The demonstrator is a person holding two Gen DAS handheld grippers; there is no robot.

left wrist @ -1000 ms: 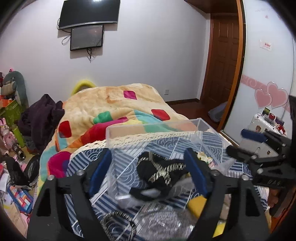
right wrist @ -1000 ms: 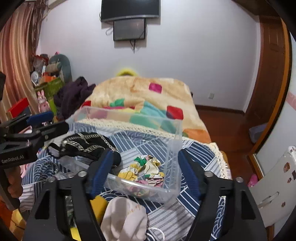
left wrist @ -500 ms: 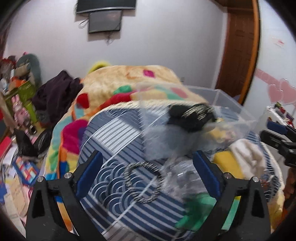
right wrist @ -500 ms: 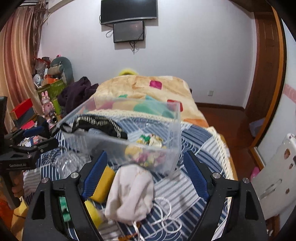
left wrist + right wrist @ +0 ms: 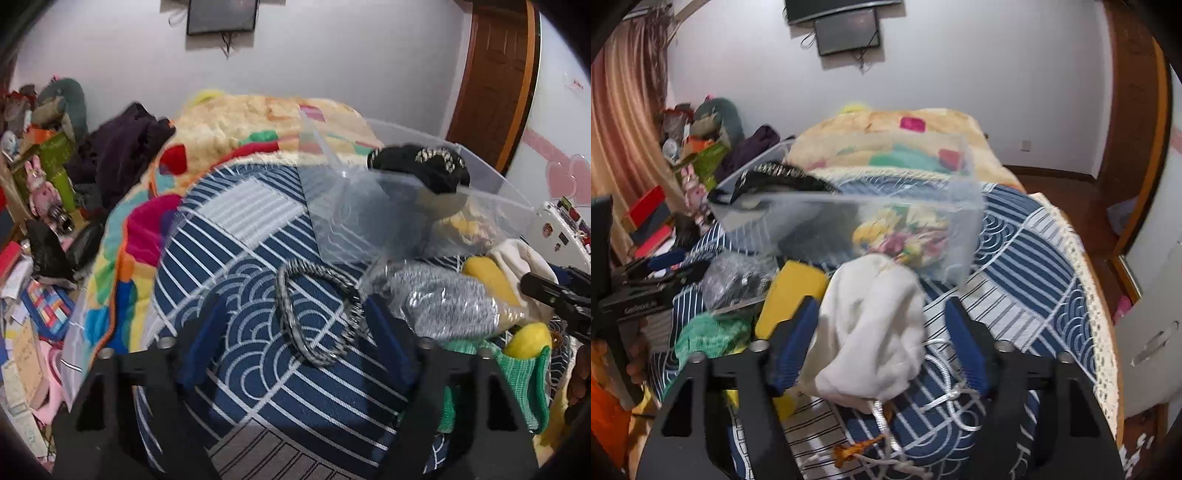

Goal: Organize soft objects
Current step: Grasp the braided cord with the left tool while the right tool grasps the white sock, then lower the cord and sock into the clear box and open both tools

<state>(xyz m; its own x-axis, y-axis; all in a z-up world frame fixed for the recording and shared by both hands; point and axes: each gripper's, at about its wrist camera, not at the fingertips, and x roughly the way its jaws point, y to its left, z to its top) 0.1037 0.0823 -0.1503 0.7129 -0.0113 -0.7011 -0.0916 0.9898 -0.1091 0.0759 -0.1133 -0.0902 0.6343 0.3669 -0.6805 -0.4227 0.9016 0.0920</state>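
The left gripper (image 5: pixel 291 332) was held wide open and empty over a black-and-white braided cord (image 5: pixel 314 314). The right gripper (image 5: pixel 879 347), likewise spread and holding nothing, was poised around a white cloth (image 5: pixel 871 325). A black item (image 5: pixel 421 170) and floral fabric (image 5: pixel 905 236) were already lodged in the clear bin (image 5: pixel 849 218); several pieces seemingly remained on the blue patterned bedspread (image 5: pixel 258 354), within a cluttered bedroom.

Both grippers drawn back from bin (image 5: pixel 849 221). Left gripper (image 5: pixel 295 332) now framing striped cord loop (image 5: pixel 317 314) on blue cover. Right gripper (image 5: pixel 879 343) now framing white cloth (image 5: pixel 875 325). Bin seen farther off.
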